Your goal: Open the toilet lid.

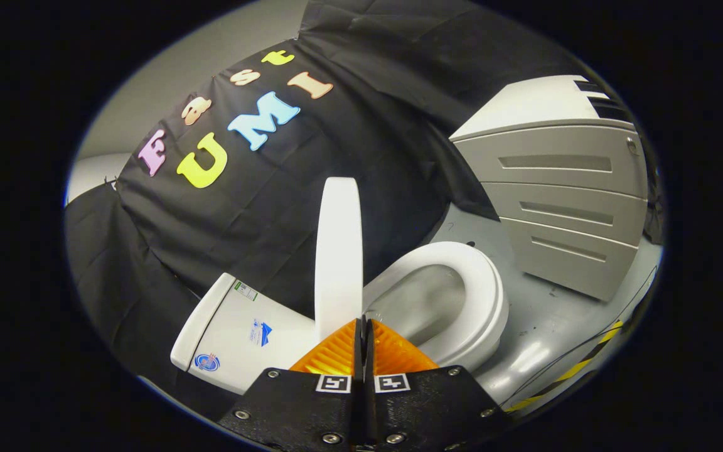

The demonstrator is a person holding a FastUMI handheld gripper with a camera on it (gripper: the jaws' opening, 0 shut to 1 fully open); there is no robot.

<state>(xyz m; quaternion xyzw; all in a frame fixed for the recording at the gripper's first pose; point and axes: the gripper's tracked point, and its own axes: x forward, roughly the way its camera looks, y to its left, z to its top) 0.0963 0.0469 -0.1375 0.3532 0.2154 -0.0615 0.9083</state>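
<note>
The hand-held gripper (362, 321) is pinching the near edge of the toilet lid (338, 251), fingers clenched on it — lid standing about upright between tank (236, 333) and seat (462, 295) — final lifting step, likely; next move calls for tipping it back, then releasing.

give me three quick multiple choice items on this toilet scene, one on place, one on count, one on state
1. Where is the cabinet?
A. beside the bowl, across from the tank
B. on top of the tank
C. between the tool's fingers

2. How many drawer fronts does the cabinet show?
A. one
B. three
C. five

3. How does the lid stand?
A. flat on the seat
B. raised upright, bowl uncovered
C. lying on the floor

Answers: 1 A, the cabinet stands on the floor past the bowl. 2 B, three recessed pulls show. 3 B, the lid stands on edge just ahead of the shut tool.
</note>
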